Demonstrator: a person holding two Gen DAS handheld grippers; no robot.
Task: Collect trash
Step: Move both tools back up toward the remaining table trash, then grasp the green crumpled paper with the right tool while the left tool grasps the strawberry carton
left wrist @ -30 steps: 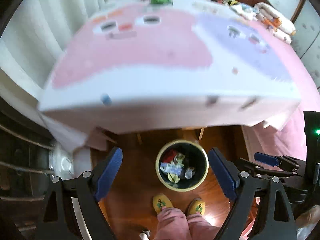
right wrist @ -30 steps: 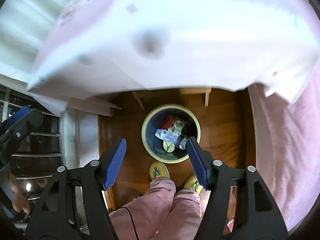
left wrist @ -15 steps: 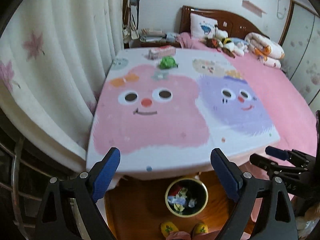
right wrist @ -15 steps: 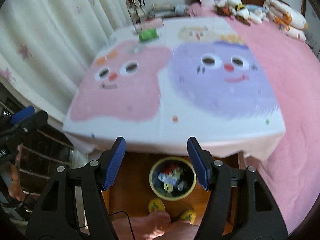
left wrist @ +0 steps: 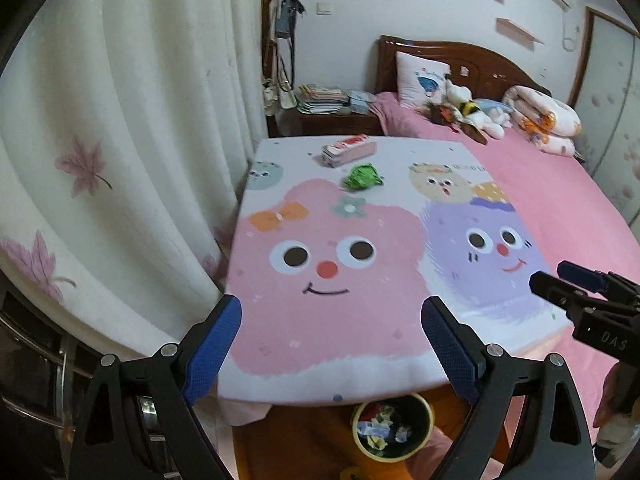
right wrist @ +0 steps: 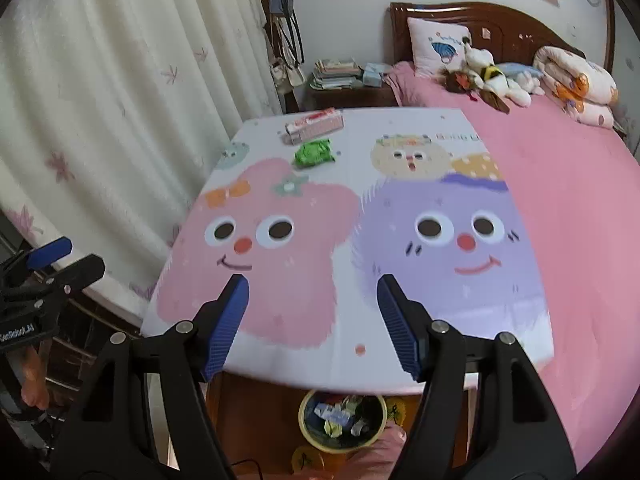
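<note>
Green crumpled wrapper (left wrist: 362, 177) (right wrist: 314, 153): one piece, shiny, creased plastic, lying on the table (left wrist: 440, 372) (right wrist: 460, 372) toward its far edge, just above the pink cartoon face. Just beyond it, close by, one flat rectangular carton (left wrist: 349, 150) (right wrist: 314, 126), pink and white with red print, lying on its side at the table's far edge

Table top: smooth printed cover, white ground, two large round-eyed faces, one pink, one purple, plus smaller figures behind them

Below the table's near edge, on the brown wood floor: one round bin (left wrist: 393, 428) (right wrist: 343, 420), yellow rim, dark inside, part-filled with mixed scraps of paper and wrapper, too jumbled to count

Left gripper (left wrist: 330, 344): two black fingers with ribbed blue pads (left wrist: 212, 354), spread wide, nothing between them, held over the table's near edge. Right gripper (right wrist: 314, 322): same build, jaws apart and empty, also at the near edge; its blue pads (right wrist: 226, 326) frame the pink face's lower part

To the table's left: cream pleated curtain (left wrist: 132, 152) with pink leaf prints. To its right: bed (left wrist: 560, 208) under a smooth pink sheet
</note>
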